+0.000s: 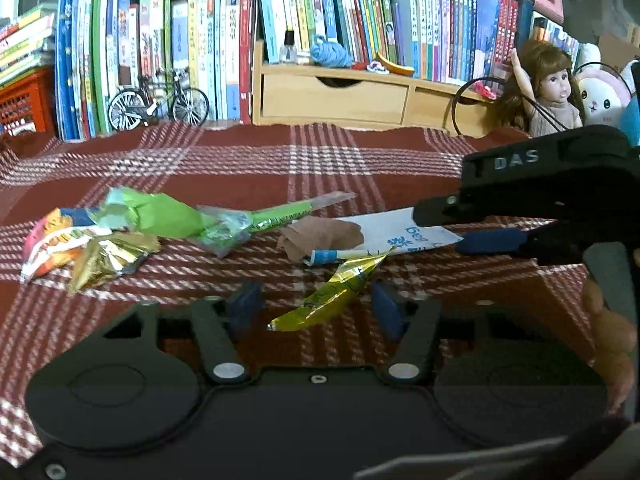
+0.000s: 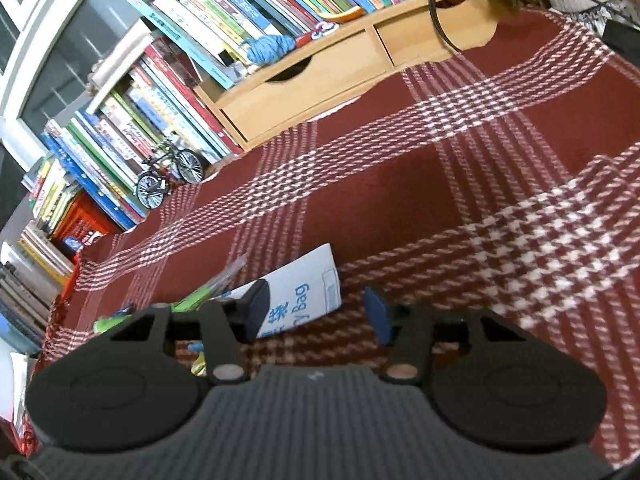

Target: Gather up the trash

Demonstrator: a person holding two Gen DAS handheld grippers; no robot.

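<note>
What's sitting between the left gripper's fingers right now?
In the left wrist view, a crumpled gold foil wrapper lies on the plaid cloth between the open left gripper's fingers, untouched.

I was clearly in somebody's home, probably a kid's room: packed rows of books (image 1: 224,48), a doll (image 1: 554,92), a plush bunny (image 1: 602,96), and a plaid tablecloth (image 1: 320,160).

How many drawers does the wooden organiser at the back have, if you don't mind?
2: the left drawer under the blue yarn, the right drawer beside the doll. Others may be hidden.
</note>
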